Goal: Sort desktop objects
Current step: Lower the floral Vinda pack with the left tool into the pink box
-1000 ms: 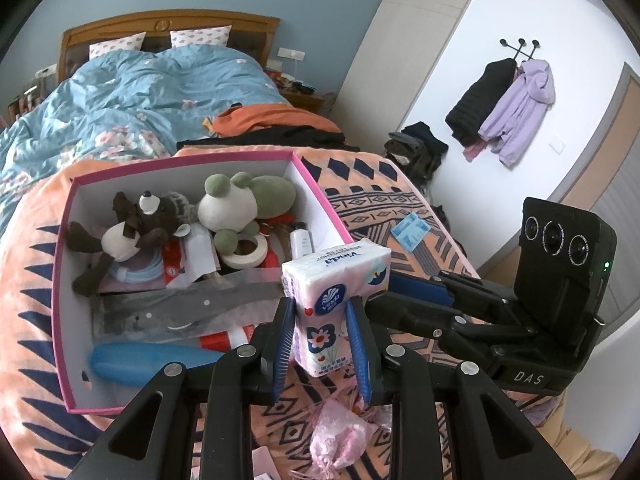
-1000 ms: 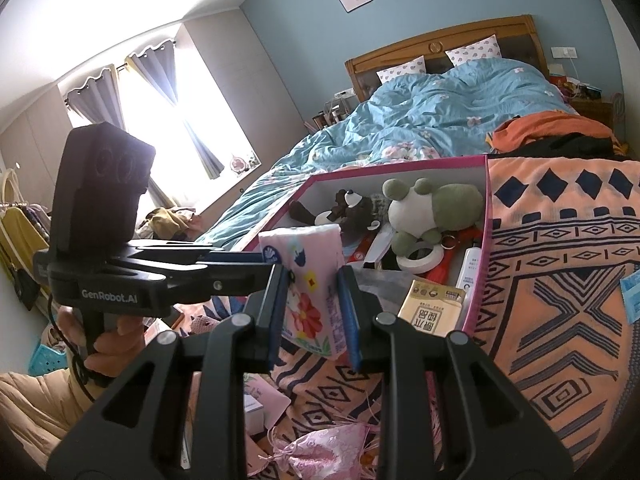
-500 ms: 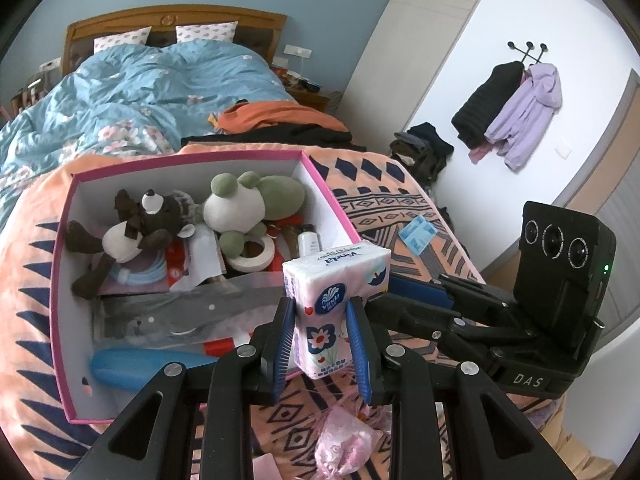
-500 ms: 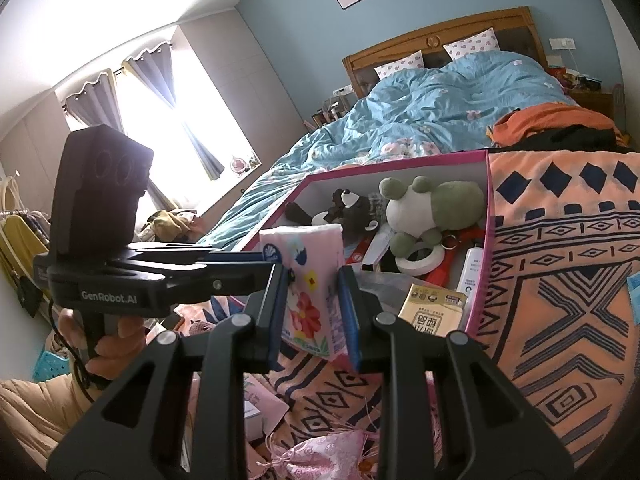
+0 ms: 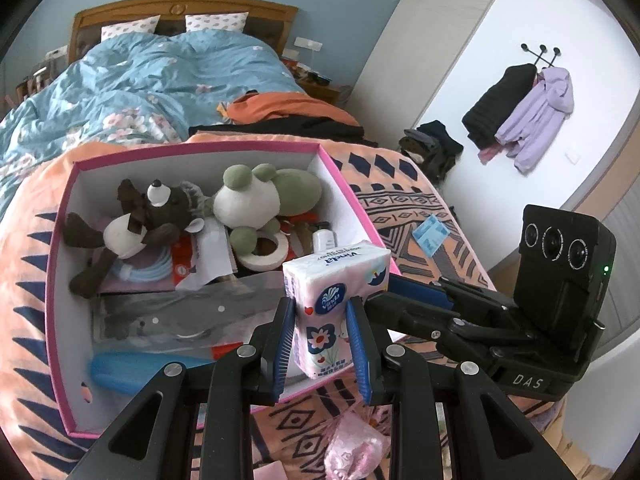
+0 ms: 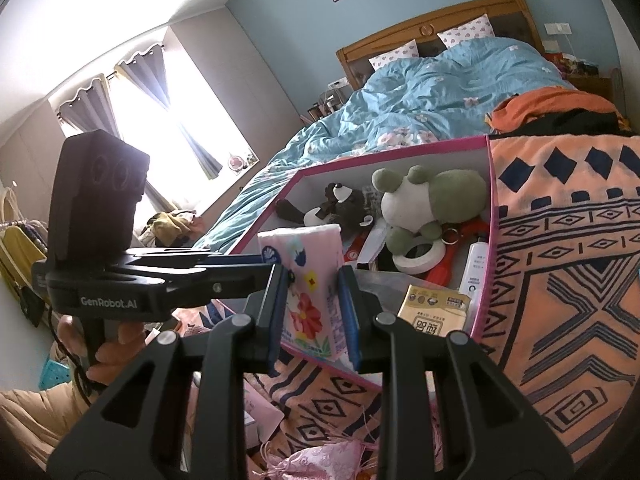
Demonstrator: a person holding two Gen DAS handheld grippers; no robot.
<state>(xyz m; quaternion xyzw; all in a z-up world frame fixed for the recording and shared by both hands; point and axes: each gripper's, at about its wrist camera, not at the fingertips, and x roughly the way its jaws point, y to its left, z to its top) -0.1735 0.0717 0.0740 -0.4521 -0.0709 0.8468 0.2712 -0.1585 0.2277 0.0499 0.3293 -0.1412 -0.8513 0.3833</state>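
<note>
Both your grippers pinch one tissue pack.
Left gripper (image 5: pixel 322 344) and right gripper (image 6: pixel 314 316) clamp the tissue pack (image 5: pixel 334 300) at lower centre, before the pink box (image 5: pixel 344 188).

Two plush toys (image 5: pixel 192 216), one tissue pack (image 5: pixel 332 300), one box (image 5: pixel 60 280)

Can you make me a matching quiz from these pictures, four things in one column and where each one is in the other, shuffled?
Things:
1. pink floral tissue pack
2. green and white plush toy
3. small blue packet
4. purple hooded jacket

Places:
A. on the wall hook
B. between both tools' pads
C. inside the pink-rimmed box
D. on the orange patterned blanket, outside the box

Pairs: 1-B, 2-C, 3-D, 4-A
</note>
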